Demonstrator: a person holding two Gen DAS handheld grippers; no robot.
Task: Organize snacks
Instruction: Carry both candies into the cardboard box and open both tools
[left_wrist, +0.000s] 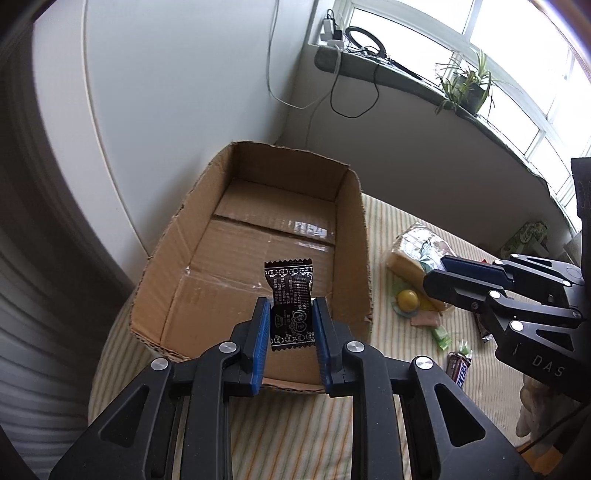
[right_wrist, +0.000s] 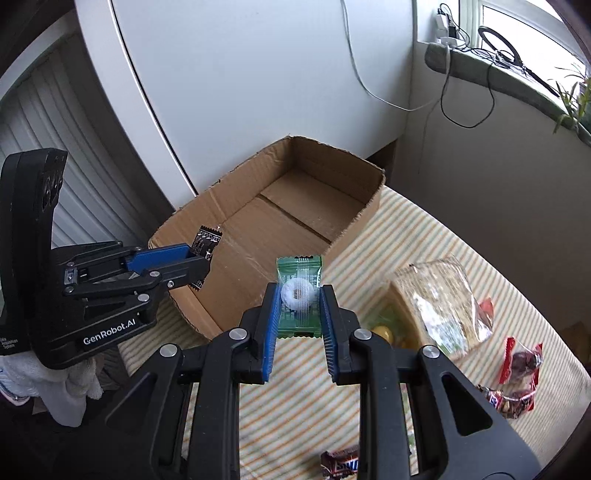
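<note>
My left gripper (left_wrist: 290, 308) is shut on a dark brown snack packet (left_wrist: 290, 295) and holds it over the near end of an open cardboard box (left_wrist: 351, 236); it also shows in the right wrist view (right_wrist: 197, 262) with the packet (right_wrist: 207, 240). My right gripper (right_wrist: 298, 295) is shut on a green packet with a white ring candy (right_wrist: 298, 291), held above the striped cloth beside the box (right_wrist: 354, 218). The right gripper also shows in the left wrist view (left_wrist: 439, 273). The box interior is bare.
On the striped cloth (right_wrist: 424, 240) lie a clear bag of bread (right_wrist: 439, 306), a yellow sweet (left_wrist: 407, 300), red packets (right_wrist: 521, 365) and Snickers bars (left_wrist: 458, 369). A white wall, cables and a windowsill with plants (left_wrist: 465, 85) lie behind.
</note>
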